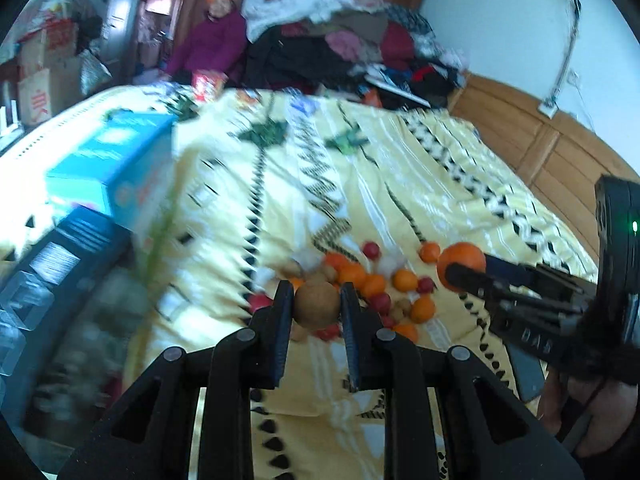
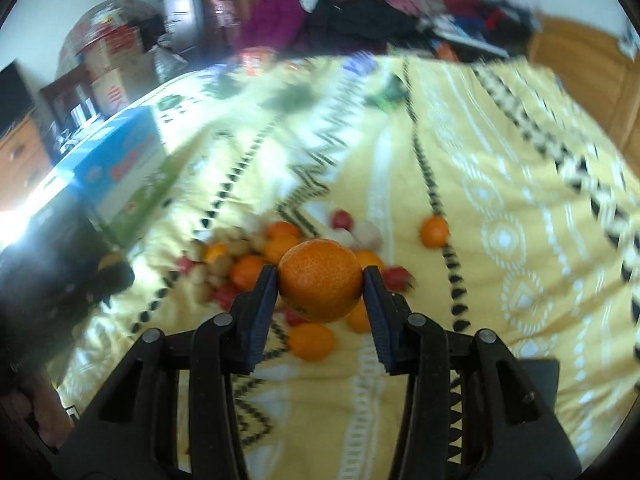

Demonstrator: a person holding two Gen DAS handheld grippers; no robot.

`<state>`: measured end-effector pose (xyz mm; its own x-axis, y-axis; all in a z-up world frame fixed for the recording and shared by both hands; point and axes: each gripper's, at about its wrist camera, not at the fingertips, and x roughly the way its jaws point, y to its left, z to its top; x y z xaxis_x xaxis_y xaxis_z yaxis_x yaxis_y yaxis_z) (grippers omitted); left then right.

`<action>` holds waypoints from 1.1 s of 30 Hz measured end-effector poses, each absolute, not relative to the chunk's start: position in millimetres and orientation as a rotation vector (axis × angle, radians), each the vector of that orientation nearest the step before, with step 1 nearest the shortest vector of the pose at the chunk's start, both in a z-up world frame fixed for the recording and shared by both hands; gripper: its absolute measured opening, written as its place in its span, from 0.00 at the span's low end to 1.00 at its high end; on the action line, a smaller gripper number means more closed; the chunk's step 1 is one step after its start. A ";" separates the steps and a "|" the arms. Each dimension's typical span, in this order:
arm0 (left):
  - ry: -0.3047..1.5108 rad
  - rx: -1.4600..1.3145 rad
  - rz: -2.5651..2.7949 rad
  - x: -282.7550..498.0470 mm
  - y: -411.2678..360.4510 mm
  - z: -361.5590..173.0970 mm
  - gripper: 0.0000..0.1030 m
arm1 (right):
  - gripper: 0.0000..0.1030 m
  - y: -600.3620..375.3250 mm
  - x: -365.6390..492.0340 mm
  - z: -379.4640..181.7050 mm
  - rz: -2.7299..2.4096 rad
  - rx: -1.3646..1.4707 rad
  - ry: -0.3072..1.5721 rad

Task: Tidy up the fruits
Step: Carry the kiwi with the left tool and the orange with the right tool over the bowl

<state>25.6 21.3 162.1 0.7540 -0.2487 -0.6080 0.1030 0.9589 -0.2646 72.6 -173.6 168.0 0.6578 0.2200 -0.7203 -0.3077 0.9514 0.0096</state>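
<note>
My left gripper (image 1: 316, 306) is shut on a round brown fruit (image 1: 317, 305) and holds it above the bed. My right gripper (image 2: 321, 285) is shut on an orange (image 2: 320, 280); it also shows in the left wrist view (image 1: 460, 266) at the right, with the orange (image 1: 462, 258) at its tip. A pile of loose fruits (image 1: 360, 280) lies on the yellow patterned bedspread (image 1: 360, 168): several small oranges, red fruits and brown ones. The pile also shows in the right wrist view (image 2: 256, 264). One orange (image 2: 434, 232) lies apart to the right.
A blue box (image 1: 108, 164) and a dark box (image 1: 68, 248) sit at the bed's left side. A heap of clothes (image 1: 352, 48) covers the far end. A person in purple (image 1: 216, 36) sits behind it. A wooden headboard (image 1: 540, 140) runs along the right.
</note>
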 end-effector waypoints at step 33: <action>0.560 -0.489 0.470 -138.7 393.0 198.6 0.22 | 0.43 209.3 -37.4 241.1 0.937 -0.408 0.690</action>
<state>-138.7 393.0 198.6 0.7493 0.2836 -0.5984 -0.5404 0.7842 -0.3050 -37.4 209.3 241.1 0.4047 0.5933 -0.6959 -0.8409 0.5405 -0.0283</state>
